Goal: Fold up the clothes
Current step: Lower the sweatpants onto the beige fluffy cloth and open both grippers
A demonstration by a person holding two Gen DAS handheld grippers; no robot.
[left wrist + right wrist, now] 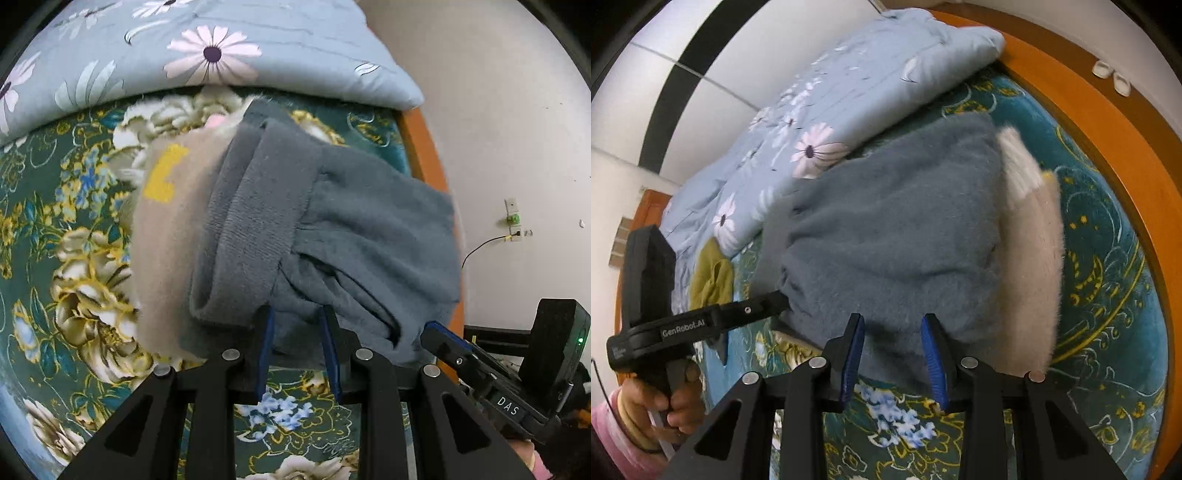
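A fuzzy blue-grey garment (332,229) with a beige part and a yellow patch (162,173) is held up over the bed. My left gripper (297,314) is shut on its lower edge near the ribbed cuff. My right gripper (894,321) is shut on the lower edge of the same garment (886,221); the beige part (1034,258) hangs at the right. Each gripper shows in the other's view: the right one (432,328) at the garment's right corner, the left one (775,299) at its left edge.
The bed has a dark green floral cover (55,221) and a folded light blue floral quilt (221,48) behind the garment. An orange wooden bed frame (1108,129) runs along the wall side. An olive green cloth (709,280) lies by the quilt. A wall socket (513,221) has a cable.
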